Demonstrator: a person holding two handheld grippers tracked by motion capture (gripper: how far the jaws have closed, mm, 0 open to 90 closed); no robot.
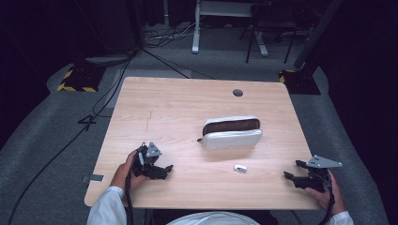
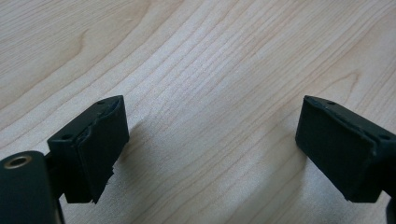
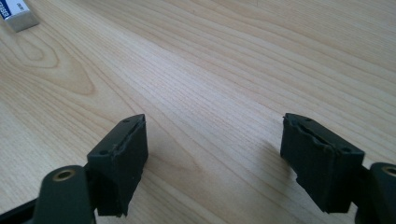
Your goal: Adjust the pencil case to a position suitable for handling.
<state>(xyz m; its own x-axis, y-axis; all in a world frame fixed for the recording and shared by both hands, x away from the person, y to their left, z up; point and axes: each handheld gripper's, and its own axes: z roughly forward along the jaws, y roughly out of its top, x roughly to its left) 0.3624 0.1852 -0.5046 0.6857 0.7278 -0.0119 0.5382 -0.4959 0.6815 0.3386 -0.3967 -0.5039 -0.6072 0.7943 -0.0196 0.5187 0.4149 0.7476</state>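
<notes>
A white pencil case with a brown lining lies open at the middle of the wooden table. A small white eraser rests just in front of it; the same eraser shows at the top left of the right gripper view. My left gripper sits low over the front left of the table, jaws apart over bare wood. My right gripper stands near the front right edge, pointing left, its jaws wide with nothing between them.
A dark round grommet hole sits near the table's far edge. Cables trail over the grey floor on the left. Stand bases with yellow-black tape and a white desk frame lie beyond the table.
</notes>
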